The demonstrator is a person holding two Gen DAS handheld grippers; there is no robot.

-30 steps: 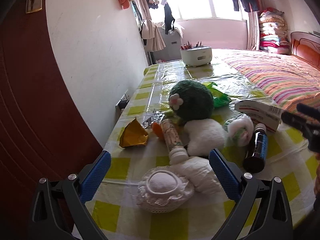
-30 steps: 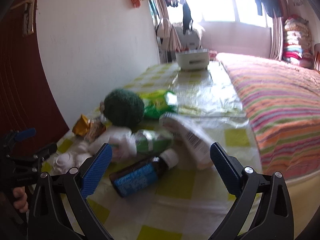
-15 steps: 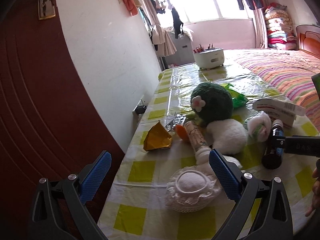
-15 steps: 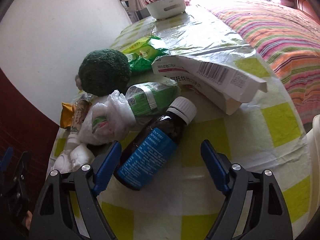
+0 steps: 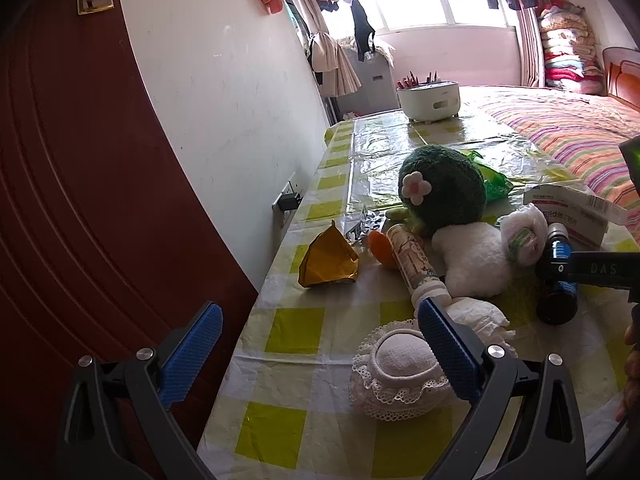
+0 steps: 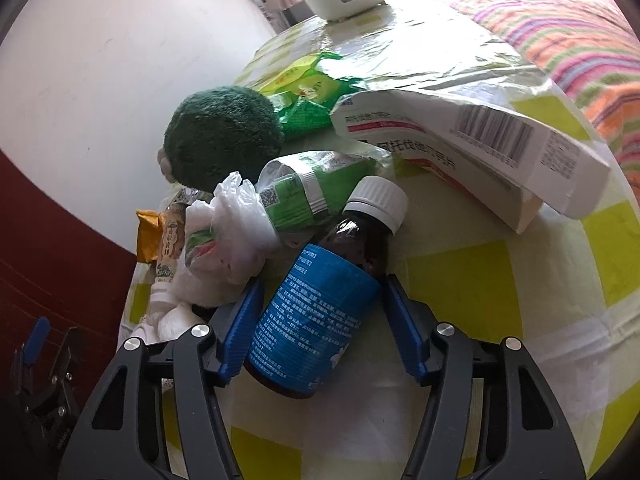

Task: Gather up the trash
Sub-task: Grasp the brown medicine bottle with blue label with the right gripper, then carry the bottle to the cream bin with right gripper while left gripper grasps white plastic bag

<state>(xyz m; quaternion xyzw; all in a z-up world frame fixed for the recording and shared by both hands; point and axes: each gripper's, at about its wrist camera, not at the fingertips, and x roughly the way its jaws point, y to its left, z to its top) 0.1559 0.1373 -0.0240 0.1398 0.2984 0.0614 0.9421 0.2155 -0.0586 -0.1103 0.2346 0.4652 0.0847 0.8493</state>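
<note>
A dark medicine bottle (image 6: 320,312) with a blue label and white cap lies on the checked tablecloth. My right gripper (image 6: 320,300) has a blue pad on each side of the bottle's body, pads at or touching the label. The bottle also shows in the left wrist view (image 5: 558,276) with the right gripper's black finger across it. My left gripper (image 5: 320,344) is open and empty above the table's near left edge. Other trash lies around: a crumpled gold wrapper (image 5: 328,260), a white medicine box (image 6: 472,140), a green packet (image 6: 308,196), a white plastic bag (image 6: 228,224).
A green plush ball with a pink flower (image 5: 442,188), a white plush toy (image 5: 472,256), a lace hat (image 5: 400,376) and a tube (image 5: 416,264) crowd the table. A white container (image 5: 430,98) stands at the far end. Wall and door lie left, a striped bed (image 5: 576,132) right.
My right gripper has moved down and forward onto the bottle and its pads have narrowed around it. My left gripper has pulled back and drifted left.
</note>
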